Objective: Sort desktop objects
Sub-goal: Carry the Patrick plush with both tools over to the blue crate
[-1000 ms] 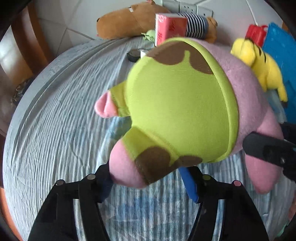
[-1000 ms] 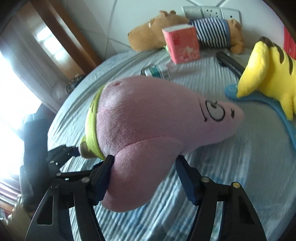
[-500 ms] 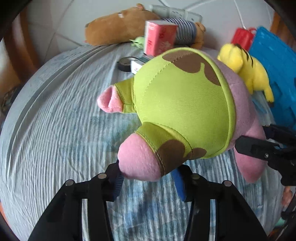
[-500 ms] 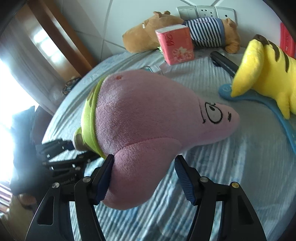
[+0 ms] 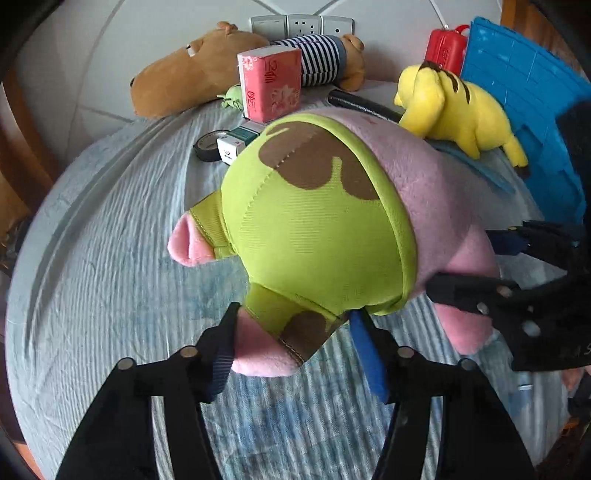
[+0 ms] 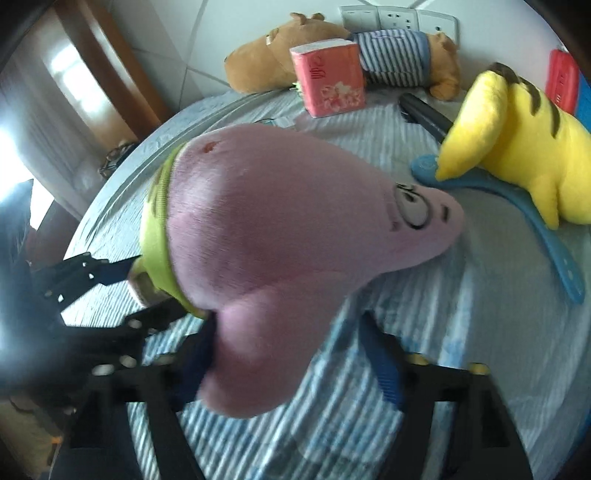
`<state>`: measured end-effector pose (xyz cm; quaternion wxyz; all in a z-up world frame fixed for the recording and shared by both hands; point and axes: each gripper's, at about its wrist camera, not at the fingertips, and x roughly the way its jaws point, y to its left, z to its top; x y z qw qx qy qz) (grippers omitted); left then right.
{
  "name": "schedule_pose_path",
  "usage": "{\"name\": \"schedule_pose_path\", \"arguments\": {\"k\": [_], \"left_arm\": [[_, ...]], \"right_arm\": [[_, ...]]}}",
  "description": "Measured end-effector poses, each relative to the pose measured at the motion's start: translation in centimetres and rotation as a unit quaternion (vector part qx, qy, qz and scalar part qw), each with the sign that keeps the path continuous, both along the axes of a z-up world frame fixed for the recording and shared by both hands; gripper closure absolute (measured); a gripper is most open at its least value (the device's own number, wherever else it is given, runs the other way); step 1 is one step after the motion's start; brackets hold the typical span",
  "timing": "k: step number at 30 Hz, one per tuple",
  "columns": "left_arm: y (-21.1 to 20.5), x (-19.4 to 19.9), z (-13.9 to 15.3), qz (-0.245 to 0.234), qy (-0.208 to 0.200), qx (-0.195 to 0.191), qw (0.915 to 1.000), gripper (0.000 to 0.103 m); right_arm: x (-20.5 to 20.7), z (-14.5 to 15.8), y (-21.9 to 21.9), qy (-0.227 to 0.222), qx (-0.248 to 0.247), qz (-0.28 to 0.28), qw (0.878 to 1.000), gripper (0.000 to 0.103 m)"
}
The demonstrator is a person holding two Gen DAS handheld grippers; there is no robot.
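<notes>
soft, light pink star plush (image 5: 436, 206), held by a limb in each pair of tongs: left gripper (image 5: 295, 343) on a leg, right gripper (image 6: 291, 354) on an arm, both yielding under the squeeze.

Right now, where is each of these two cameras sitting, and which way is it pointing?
Left wrist: on the left gripper, looking along its fingers at the pink plush's green-shorted end; the right gripper shows at right.
Right wrist: on the right gripper, looking at the plush's side and face; the left gripper shows at left.
Shared: the plush, yellow plush, red tissue pack and wall sockets.
</notes>
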<state>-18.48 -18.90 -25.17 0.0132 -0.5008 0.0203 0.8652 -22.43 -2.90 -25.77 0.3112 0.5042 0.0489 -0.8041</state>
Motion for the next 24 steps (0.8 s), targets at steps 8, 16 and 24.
{"name": "schedule_pose_path", "arguments": {"k": [8,16,24], "left_arm": [[0.2,2.0,3.4,0.019,0.037,0.01,0.9991,0.06],[1.2,4.1,11.0,-0.003,0.094,0.027,0.9952,0.06],[2.9,5.8,18.5,-0.035,0.157,0.035,0.9864,0.06]], "right_arm": [[1.7,3.3,-0.3,0.048,0.003,-0.003,0.999,0.056],[3.9,9.4,0.7,0.108,-0.007,-0.02,0.994,0.057],[6.8,17.8,2.3,0.189,-0.01,-0.053,0.981,0.057]]}}
